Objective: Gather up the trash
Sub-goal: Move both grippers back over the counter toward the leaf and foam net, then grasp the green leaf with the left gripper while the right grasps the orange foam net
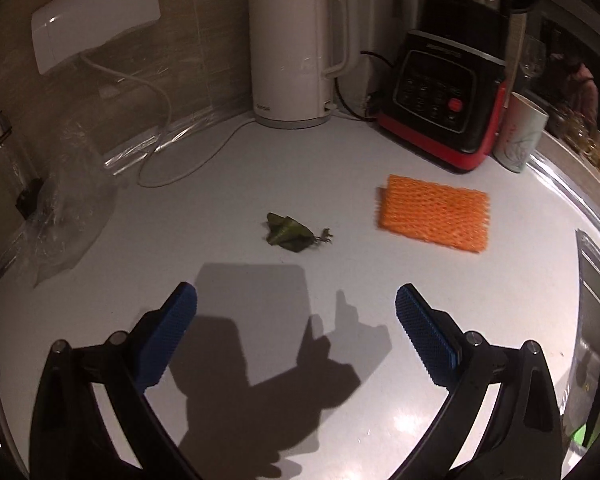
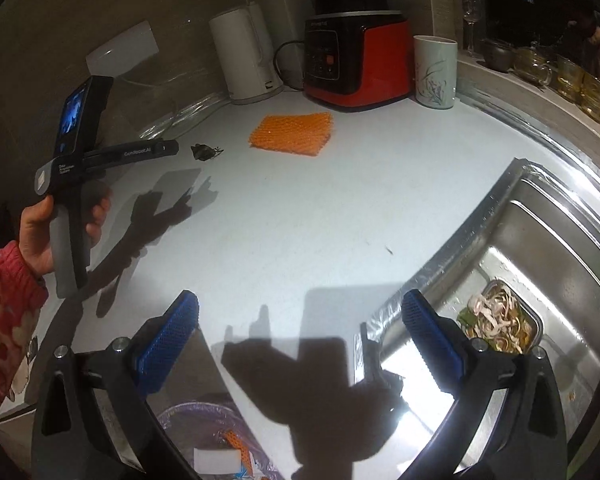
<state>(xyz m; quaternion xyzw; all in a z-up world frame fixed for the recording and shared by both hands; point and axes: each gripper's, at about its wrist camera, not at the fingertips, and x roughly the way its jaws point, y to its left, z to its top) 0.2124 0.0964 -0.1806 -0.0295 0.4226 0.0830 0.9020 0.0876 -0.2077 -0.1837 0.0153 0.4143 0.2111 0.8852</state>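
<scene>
A crumpled green leaf scrap [image 1: 287, 231] lies on the white counter, just beyond my left gripper [image 1: 296, 300], which stands open and holds nothing. An orange foam net [image 1: 436, 213] lies flat to its right. From the right wrist view the leaf scrap [image 2: 205, 151] and orange net [image 2: 293, 133] sit far across the counter. My right gripper [image 2: 300, 308] is open and empty above the counter's near edge. A lined trash bin [image 2: 216, 440] with bits of litter shows below it. The left gripper [image 2: 156, 149] is held by a hand [image 2: 40, 232].
A white kettle [image 1: 300, 52], a red-black blender base [image 1: 448, 100] and a patterned cup [image 1: 520, 136] stand along the back wall. A clear plastic bag [image 1: 64, 216] lies at left. A steel sink [image 2: 540, 248] with a tray of food scraps [image 2: 496, 320] is at right.
</scene>
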